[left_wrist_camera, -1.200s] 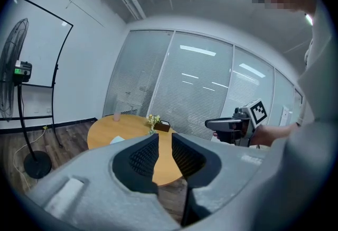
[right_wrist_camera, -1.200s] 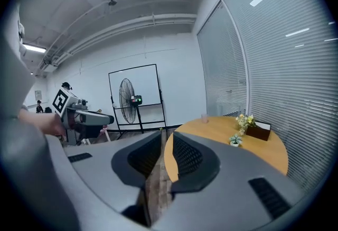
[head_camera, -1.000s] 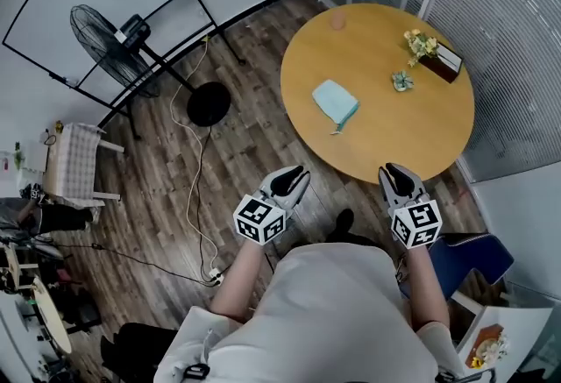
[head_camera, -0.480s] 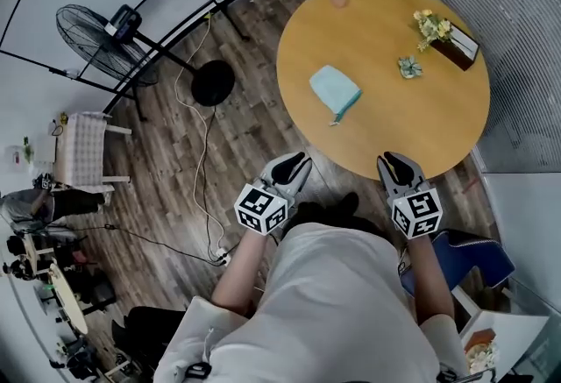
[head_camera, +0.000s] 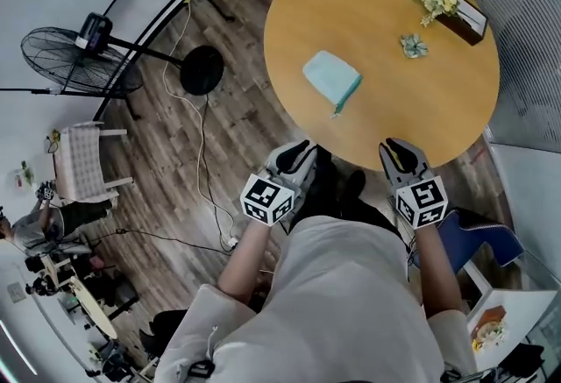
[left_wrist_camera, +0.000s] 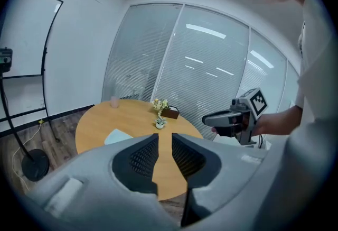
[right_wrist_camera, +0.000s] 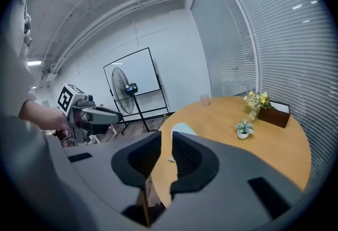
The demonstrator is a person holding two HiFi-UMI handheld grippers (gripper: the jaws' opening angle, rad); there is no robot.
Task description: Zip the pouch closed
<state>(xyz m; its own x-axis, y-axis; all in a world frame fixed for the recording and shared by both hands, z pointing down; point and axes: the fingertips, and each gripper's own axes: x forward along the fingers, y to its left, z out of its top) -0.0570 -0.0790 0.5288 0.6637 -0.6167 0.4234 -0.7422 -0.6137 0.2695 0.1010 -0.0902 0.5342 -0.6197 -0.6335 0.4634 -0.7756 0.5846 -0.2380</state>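
Closer to the round wooden table (head_camera: 412,101) than a second ago, both grippers are now held at its near edge, and the table is seen larger in the head view. Nothing is gripped: the left gripper (head_camera: 302,149) and the right gripper (head_camera: 392,147) are each shown with jaws only narrowly parted and empty. The light blue fabric pouch (head_camera: 331,77) is laid flat on the table, beyond both grippers and well apart from them, somewhat nearer the left one. The zipping is judged not yet begun. A risk is seen in the loose pouch: if the zip pull is drawn by one gripper without the fabric being pinned by the other, the pouch could be dragged across the smooth top, or the small pull missed altogether.
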